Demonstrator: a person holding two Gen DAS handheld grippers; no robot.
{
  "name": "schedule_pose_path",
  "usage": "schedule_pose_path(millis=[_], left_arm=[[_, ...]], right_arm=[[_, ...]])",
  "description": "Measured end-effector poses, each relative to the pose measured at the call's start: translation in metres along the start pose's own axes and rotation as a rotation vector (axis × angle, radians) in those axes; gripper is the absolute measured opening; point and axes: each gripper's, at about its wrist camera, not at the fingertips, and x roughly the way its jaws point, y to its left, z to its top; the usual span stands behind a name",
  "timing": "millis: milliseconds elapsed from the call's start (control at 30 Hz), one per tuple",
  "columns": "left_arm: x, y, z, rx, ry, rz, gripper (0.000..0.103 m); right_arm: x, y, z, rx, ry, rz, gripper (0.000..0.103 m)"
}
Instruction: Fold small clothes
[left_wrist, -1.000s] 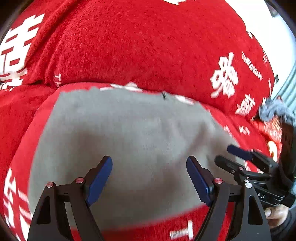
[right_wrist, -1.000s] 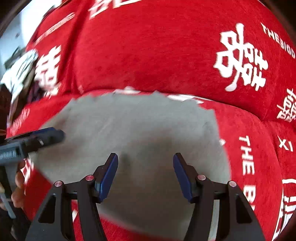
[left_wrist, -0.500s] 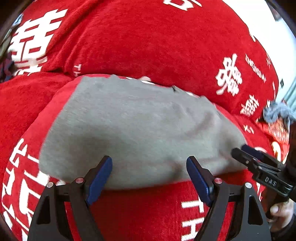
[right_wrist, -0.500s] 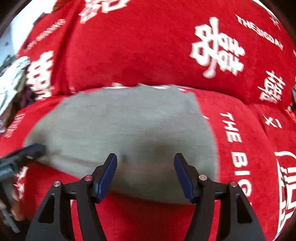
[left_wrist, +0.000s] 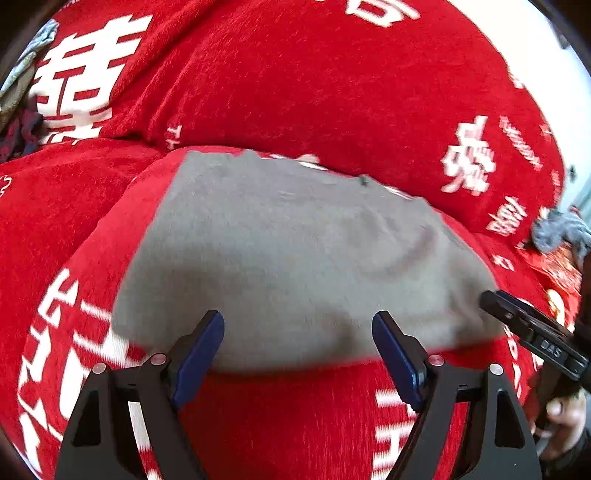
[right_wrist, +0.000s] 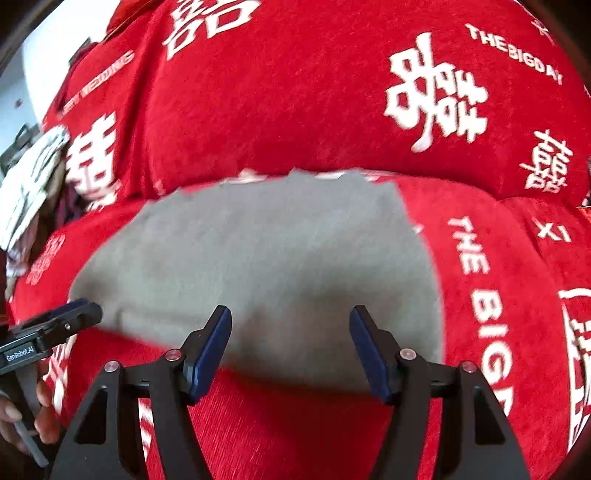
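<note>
Red cover (right_wrist: 480, 258): "THE BIG DAY"; left gripper (right_wrist: 48, 332): "GenRobot.AI".

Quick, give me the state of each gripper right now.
Left gripper: jaws opening, nothing between them, gray cloth lies beyond.
Right gripper: jaws opening, holding nothing.

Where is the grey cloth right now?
The grey cloth lies flat on the red sofa seat, its far edge against the red back cushion. In both wrist views it sits just beyond the blue fingers, which hold nothing.

Both wrist views — steeply downward, shared grey cloth (left_wrist: 295, 258).
</note>
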Motion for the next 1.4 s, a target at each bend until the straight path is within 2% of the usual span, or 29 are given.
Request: schedule_pose_path(millis=[33,133,200,333,400,500,567,733,833,967,1100,1233,1333,1400], left_arm=[[0.009,-0.001,0.007,-0.009,0.018,0.016,0.094],[0.028,-0.004,0.027,-0.039,0.049,0.046,0.094],[0.037,-0.005,0.042,-0.044,0.063,0.035,0.094],[0.067,-0.005,0.069,-0.041,0.138,0.067,0.095],[0.079,-0.009,0.081,-0.015,0.160,0.091,0.102],[0.095,-0.004,0.097,-0.018,0.177,0.122,0.102],[0.105,0.003,0.105,-0.031,0.174,0.129,0.102],[0.119,0.008,0.114,-0.010,0.167,0.148,0.102],[0.107,0.009,0.112,-0.032,0.153,0.121,0.102],[0.076,0.010,0.099,-0.069,0.102,0.049,0.102],[0.058,0.006,0.083,-0.048,0.071,0.057,0.102],[0.053,0.010,0.065,-0.045,0.081,0.061,0.102],[0.047,0.011,0.058,-0.020,0.071,0.075,0.102],[0.041,0.013,0.056,-0.033,0.075,0.071,0.102]], right_arm=[[0.009,-0.002,0.008,0.001,0.024,-0.016,0.070],[0.037,-0.003,0.027,0.013,0.102,-0.044,0.070],[0.056,0.001,0.040,0.013,0.141,-0.057,0.070],[0.093,0.007,0.061,-0.019,0.218,-0.107,0.075],[0.104,0.003,0.072,-0.009,0.228,-0.120,0.078],[0.122,-0.009,0.088,0.025,0.271,-0.110,0.082],[0.129,-0.019,0.096,0.053,0.271,-0.088,0.082],[0.146,-0.034,0.105,0.049,0.261,-0.116,0.085],[0.143,-0.032,0.108,0.038,0.267,-0.124,0.085],[0.106,-0.026,0.098,0.055,0.175,-0.085,0.085],[0.078,-0.018,0.071,0.026,0.137,-0.066,0.085],[0.065,-0.022,0.048,-0.002,0.119,-0.070,0.085],[0.057,-0.027,0.042,-0.013,0.118,-0.111,0.085],[0.054,-0.038,0.039,0.024,0.141,-0.123,0.085]])
